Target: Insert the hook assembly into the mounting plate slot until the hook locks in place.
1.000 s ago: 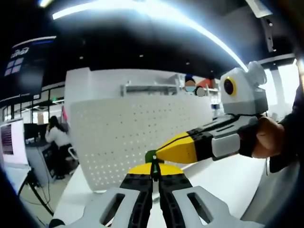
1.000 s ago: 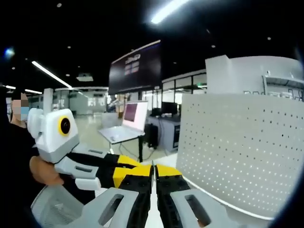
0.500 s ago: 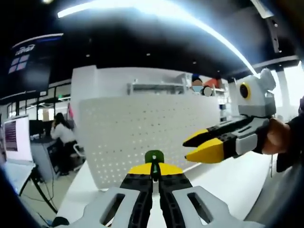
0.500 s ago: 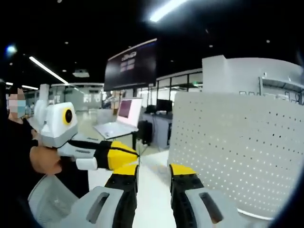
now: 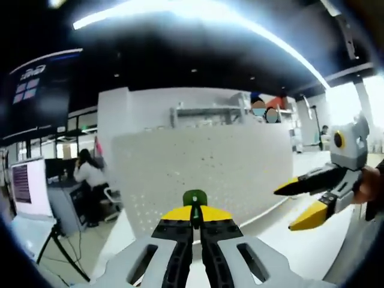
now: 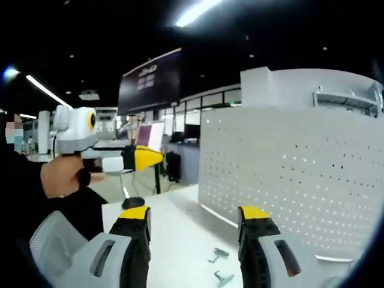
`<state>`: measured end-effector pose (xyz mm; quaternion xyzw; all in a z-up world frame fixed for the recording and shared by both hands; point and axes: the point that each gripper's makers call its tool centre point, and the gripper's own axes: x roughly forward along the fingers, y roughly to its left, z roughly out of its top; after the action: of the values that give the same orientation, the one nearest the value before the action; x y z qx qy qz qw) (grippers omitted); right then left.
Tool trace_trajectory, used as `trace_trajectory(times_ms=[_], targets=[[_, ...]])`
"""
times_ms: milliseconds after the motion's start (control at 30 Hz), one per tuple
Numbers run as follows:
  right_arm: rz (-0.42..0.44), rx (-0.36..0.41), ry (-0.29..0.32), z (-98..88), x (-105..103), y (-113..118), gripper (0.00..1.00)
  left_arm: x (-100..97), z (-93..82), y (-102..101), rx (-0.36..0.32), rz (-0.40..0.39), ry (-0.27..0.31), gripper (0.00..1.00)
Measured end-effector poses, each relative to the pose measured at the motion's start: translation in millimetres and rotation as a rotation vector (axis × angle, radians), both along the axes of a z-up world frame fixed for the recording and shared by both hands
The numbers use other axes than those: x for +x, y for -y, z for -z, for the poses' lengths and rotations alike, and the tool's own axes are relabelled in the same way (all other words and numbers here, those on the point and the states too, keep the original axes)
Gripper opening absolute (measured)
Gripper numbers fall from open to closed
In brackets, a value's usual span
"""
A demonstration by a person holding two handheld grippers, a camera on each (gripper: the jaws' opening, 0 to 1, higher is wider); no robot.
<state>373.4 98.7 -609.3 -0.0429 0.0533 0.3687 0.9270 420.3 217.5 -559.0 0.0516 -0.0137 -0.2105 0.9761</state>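
My left gripper (image 5: 194, 216) is shut on a small green-tipped hook piece (image 5: 194, 197) that sticks up between its yellow tips. Behind it stands the white perforated mounting plate (image 5: 204, 168), upright on the table. My right gripper (image 5: 309, 201) hangs at the right of the left gripper view, jaws apart and holding nothing. In the right gripper view my right gripper (image 6: 195, 219) is open wide, the plate (image 6: 300, 180) fills the right side, and the left gripper (image 6: 123, 159) is held in a hand at the left. Two small metal hooks (image 6: 219, 264) lie on the table between the open jaws.
The white table (image 6: 174, 234) runs along the foot of the plate. A person (image 5: 90, 174) sits at a desk far left. A laptop (image 6: 150, 135) and a large dark screen (image 6: 150, 81) stand behind the table.
My right gripper has opened and drawn away to the right from the left gripper's tip. The left gripper stays shut on the green hook piece.
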Motion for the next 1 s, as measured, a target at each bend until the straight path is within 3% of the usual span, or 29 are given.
trace_trajectory(times_ms=[433, 1000], targets=[[0.068, 0.006, -0.007, 13.3, 0, 20, 0.65, 65.8, -50.0, -21, 0.004, -0.075, 0.064, 0.03], [0.088, 0.014, -0.027, 22.7, 4, 30, 0.66, 143.1, -80.9, -32, 0.0, -0.171, 0.117, 0.03]])
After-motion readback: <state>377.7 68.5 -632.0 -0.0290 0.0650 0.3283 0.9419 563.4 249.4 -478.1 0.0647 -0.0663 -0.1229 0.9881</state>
